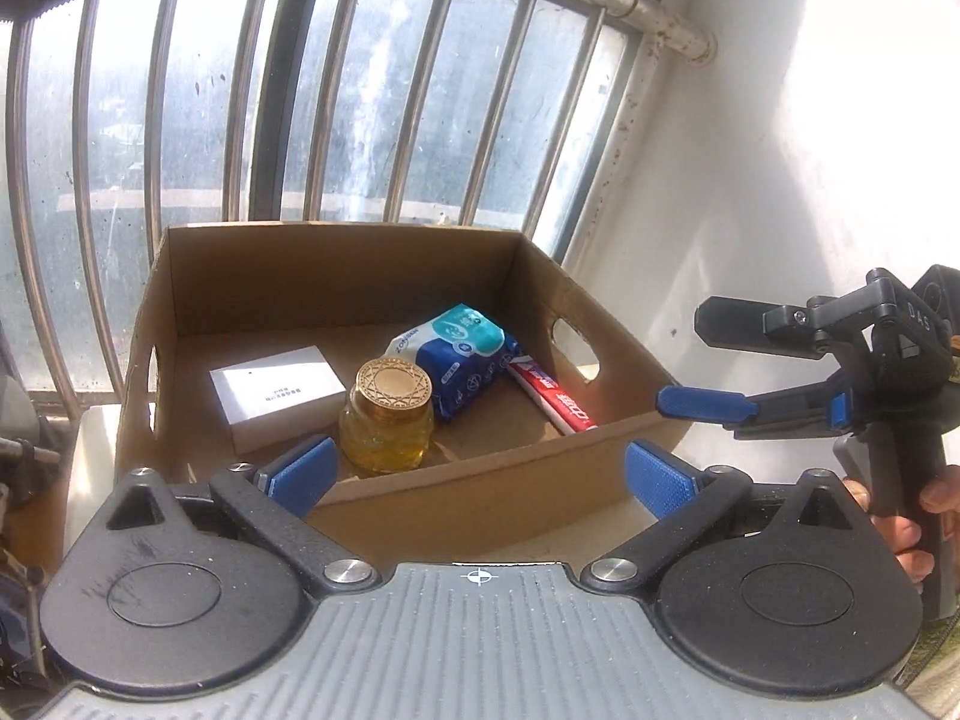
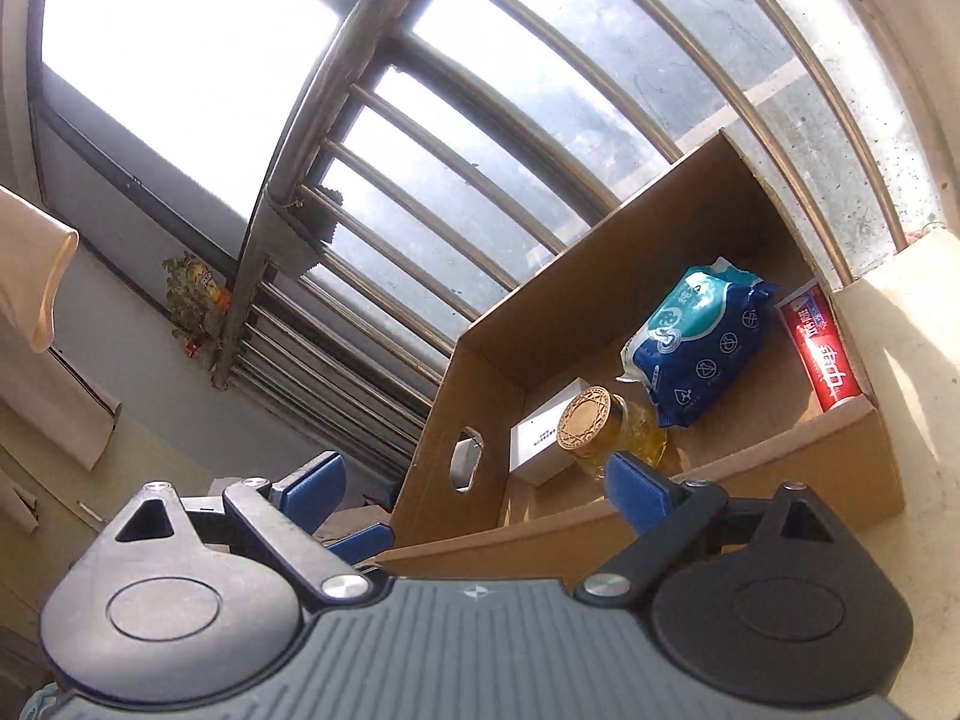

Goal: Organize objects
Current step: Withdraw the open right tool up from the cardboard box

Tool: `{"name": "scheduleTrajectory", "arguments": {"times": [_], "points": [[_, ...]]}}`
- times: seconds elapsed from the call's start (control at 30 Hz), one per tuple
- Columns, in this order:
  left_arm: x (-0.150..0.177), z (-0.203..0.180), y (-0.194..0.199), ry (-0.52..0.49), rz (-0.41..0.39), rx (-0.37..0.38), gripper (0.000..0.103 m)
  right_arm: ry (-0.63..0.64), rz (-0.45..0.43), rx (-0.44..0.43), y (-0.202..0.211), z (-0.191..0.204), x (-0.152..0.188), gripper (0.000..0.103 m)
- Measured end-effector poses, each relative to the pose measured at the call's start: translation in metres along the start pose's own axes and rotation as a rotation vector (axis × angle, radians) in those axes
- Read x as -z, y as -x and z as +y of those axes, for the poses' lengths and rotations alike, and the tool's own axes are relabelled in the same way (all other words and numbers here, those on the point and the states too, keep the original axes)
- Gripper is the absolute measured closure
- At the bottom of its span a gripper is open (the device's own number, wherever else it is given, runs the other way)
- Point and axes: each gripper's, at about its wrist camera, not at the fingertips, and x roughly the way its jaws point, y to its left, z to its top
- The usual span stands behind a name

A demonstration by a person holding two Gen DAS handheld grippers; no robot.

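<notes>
Both hand-held grippers, left [image 1: 480, 477] and right [image 2: 474, 489], are wide open and empty before the box [image 1: 498, 480]; inside stand a jar [image 1: 387, 420], a pack [image 1: 462, 366].

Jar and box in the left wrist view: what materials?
Jar: looks like clear glass, glossy, amber contents showing through; lid gold, embossed, probably metal, though plastic is possible. Box: brown corrugated cardboard, matte, with a raw cut edge and punched handle holes.
</notes>
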Motion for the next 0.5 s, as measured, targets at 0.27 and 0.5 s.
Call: {"name": "scheduleTrajectory", "arguments": {"times": [0.27,0.5], "points": [[0.011,0.021,0.030,-0.038,-0.127,-0.125,0.001,0.094,0.025,0.052,0.005,0.028,0.012,0.006],[-0.007,0.037,0.005,-0.063,-0.112,-0.136,0.005,0.152,0.099,0.114,-0.024,0.036,-0.002,0.007]]}}
